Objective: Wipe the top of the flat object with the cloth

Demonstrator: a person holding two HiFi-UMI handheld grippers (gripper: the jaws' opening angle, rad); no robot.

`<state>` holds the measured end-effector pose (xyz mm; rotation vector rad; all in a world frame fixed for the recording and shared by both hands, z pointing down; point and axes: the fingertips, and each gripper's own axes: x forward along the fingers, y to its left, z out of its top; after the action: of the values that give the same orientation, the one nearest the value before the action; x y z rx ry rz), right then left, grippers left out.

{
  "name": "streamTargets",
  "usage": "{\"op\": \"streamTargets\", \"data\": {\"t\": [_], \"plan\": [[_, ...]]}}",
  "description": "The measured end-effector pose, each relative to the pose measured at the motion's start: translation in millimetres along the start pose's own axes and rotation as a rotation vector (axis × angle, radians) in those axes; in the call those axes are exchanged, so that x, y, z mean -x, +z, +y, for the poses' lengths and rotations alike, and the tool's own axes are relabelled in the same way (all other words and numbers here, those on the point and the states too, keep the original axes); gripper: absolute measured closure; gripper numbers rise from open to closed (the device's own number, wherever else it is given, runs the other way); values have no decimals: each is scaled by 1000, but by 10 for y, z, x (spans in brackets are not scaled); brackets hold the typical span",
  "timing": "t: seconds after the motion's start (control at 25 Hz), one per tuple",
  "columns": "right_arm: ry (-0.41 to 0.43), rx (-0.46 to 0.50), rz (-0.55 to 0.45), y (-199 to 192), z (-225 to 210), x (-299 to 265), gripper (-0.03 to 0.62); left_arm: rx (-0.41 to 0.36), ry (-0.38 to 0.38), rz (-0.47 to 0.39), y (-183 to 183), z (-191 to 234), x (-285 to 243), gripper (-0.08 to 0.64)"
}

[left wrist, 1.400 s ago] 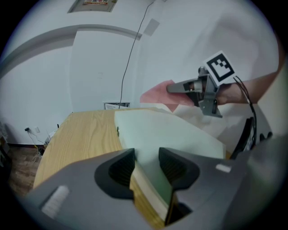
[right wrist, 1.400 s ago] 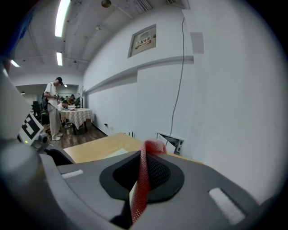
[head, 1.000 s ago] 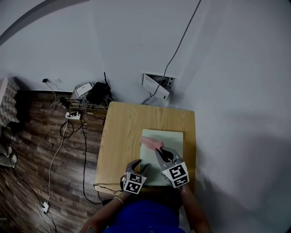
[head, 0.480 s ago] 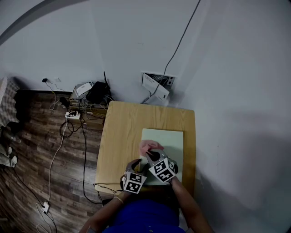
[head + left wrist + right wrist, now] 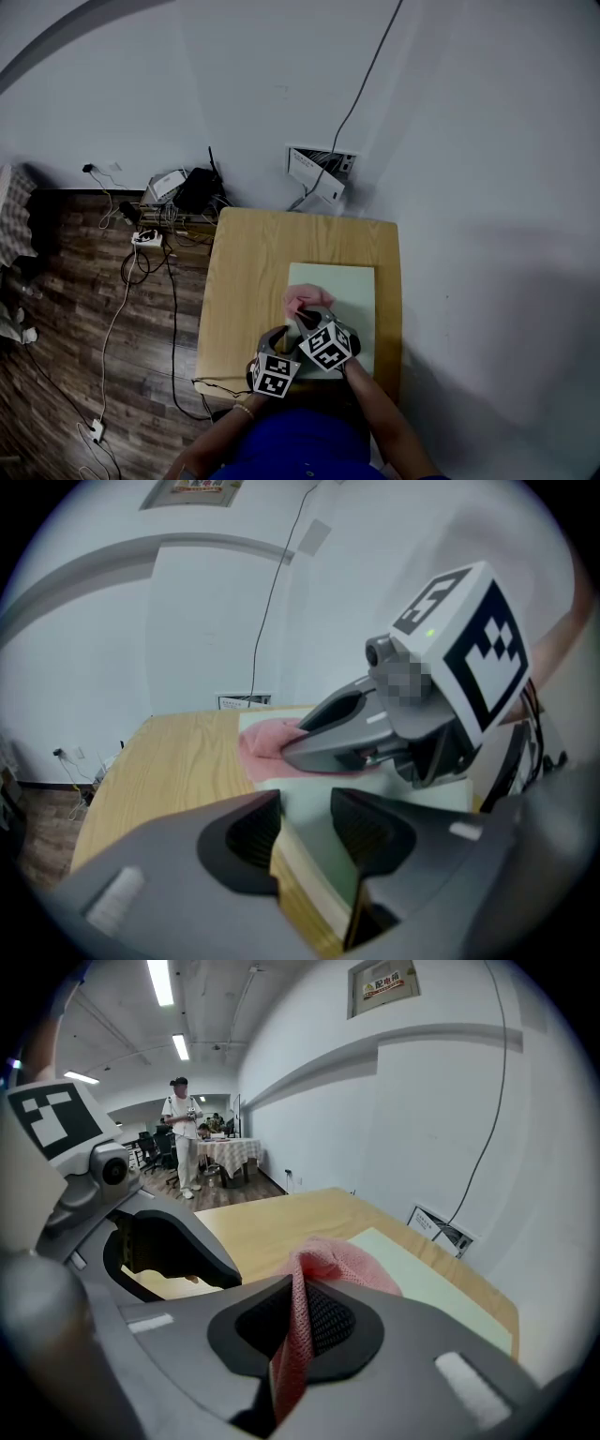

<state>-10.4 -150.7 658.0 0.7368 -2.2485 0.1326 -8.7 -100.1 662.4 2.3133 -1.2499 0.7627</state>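
Right gripper view: pink cloth (image 5: 330, 1258) clamped in right gripper (image 5: 287, 1333), over flat board (image 5: 427, 1279).

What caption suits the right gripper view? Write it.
Right tool pinches a pink mesh cloth on the pale green board.
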Motion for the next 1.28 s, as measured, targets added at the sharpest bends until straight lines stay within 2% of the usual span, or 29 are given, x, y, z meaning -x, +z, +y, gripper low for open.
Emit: {"op": "streamTargets", "data": {"t": [0.52, 1.28], "plan": [[-20, -7, 12, -64, -49, 54, 575, 0, -2, -1, -7, -9, 5, 389], [-100, -54, 53, -480, -342, 365, 576, -1, 9, -3, -8, -14, -3, 390]]}}
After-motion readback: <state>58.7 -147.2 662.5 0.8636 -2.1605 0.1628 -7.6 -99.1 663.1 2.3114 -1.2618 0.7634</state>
